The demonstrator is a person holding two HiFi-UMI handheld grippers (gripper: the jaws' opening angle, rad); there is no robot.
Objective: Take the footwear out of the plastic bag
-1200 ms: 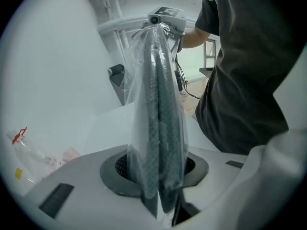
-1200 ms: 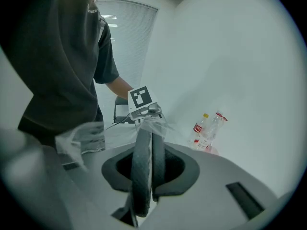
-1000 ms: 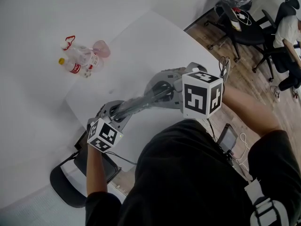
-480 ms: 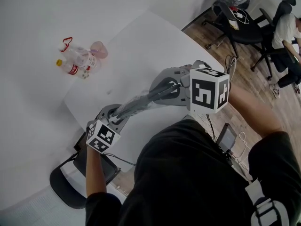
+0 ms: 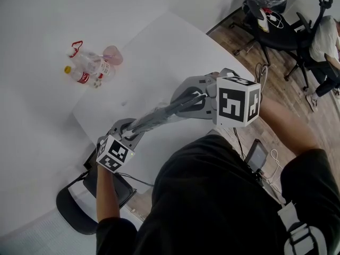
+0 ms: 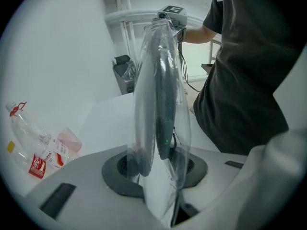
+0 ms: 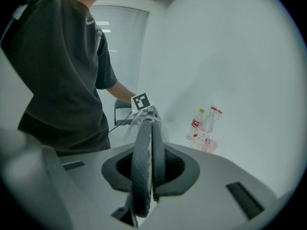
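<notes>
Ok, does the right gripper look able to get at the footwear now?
Likely yes: the right gripper is shut on the dark footwear, whose near end seems clear of the plastic bag bunched farther along.

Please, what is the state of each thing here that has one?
plastic bag: held taut, off the table
footwear: inside the plastic bag at its left end
left tongs: closing on the plastic bag
right tongs: shut on the footwear
bottles: upright on the table

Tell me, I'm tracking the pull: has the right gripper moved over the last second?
Yes; the right gripper shifted slightly rightward, away from the plastic bottles.
</notes>
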